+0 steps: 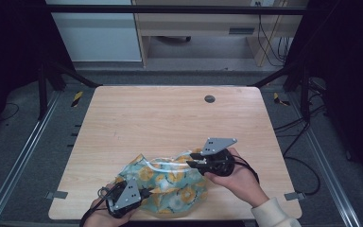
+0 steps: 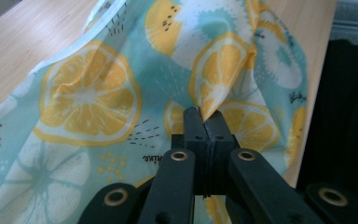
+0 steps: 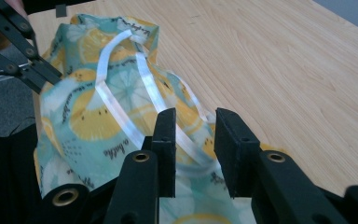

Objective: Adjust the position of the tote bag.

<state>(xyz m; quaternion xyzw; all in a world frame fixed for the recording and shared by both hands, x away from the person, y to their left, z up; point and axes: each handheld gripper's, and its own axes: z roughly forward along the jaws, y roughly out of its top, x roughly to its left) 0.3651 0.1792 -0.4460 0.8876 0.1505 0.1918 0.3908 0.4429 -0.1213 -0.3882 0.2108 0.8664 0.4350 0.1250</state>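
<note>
A: Left gripper (image 2: 204, 122) is clamped tight on a pinch of the lemon-print bag (image 2: 121, 93). Right?

B: Right gripper (image 3: 195, 135) is part open, pads not pressing, white ribbon handle (image 3: 121, 112) running between the jaws, straight ahead. Nearer hand for it. One bag, two ribbon loops, table (image 1: 170, 118) beyond.

Probably a lab: a framed wooden table (image 1: 170, 118) rig, loose cables (image 1: 269, 42) on the floor.

The lemon-print bag (image 2: 98, 93) carries small black script among the fruit slices. In the left gripper view one word at the bag's left edge reads "bathe"; the other scraps of script are too small to read.
</note>
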